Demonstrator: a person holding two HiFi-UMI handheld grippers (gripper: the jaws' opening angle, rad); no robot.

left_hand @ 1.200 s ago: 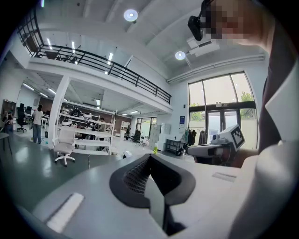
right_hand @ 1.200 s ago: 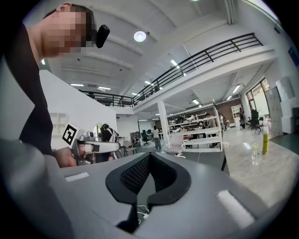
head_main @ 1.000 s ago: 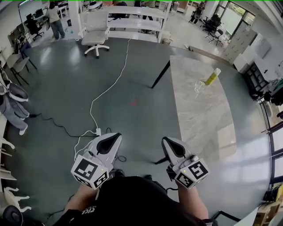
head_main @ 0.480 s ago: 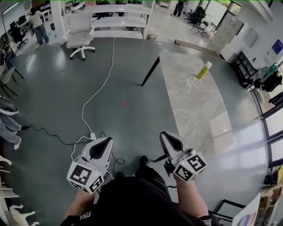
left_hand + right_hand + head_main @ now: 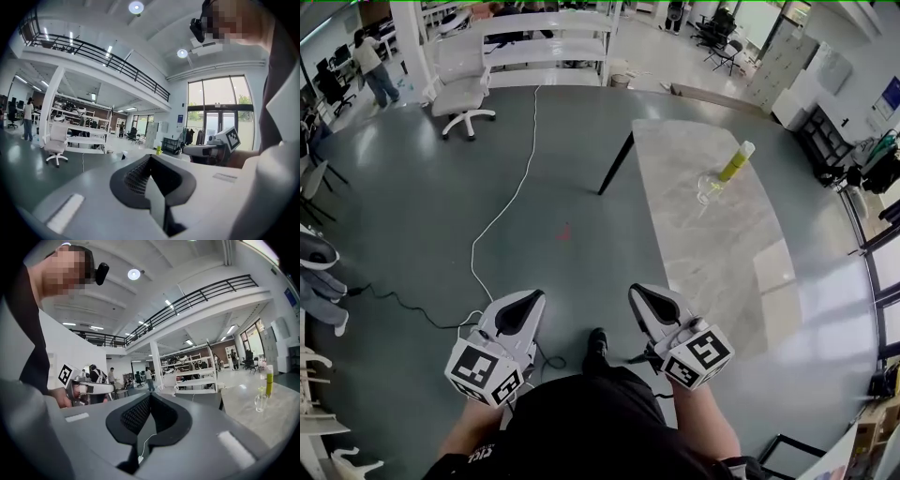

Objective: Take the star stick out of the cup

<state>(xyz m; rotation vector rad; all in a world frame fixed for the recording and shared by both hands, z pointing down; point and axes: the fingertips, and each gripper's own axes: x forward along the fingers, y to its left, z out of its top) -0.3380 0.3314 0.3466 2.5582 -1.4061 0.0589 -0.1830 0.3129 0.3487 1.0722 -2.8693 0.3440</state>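
Observation:
A clear cup (image 5: 711, 189) stands on the marble table (image 5: 712, 262) at the right, far ahead of both grippers. A yellow-green stick with a pale top (image 5: 734, 163) leans out of it. The right gripper view shows the same cup (image 5: 260, 402) and stick (image 5: 269, 380) at its right edge. My left gripper (image 5: 520, 309) and right gripper (image 5: 649, 302) are held side by side over the grey floor, near my body. Both are shut with nothing between the jaws, as their own views show for the left gripper (image 5: 149, 157) and right gripper (image 5: 150, 396).
A white cable (image 5: 511, 202) runs across the floor ahead of my left gripper. The table's black leg (image 5: 615, 164) slants down at its near left corner. A white office chair (image 5: 459, 89) and white shelving (image 5: 548, 47) stand at the back. A person (image 5: 370, 66) stands far left.
The whole view has slid forward: the table's near corner and the cup lie closer and more central. Both grippers have moved along with my body, still shut and side by side.

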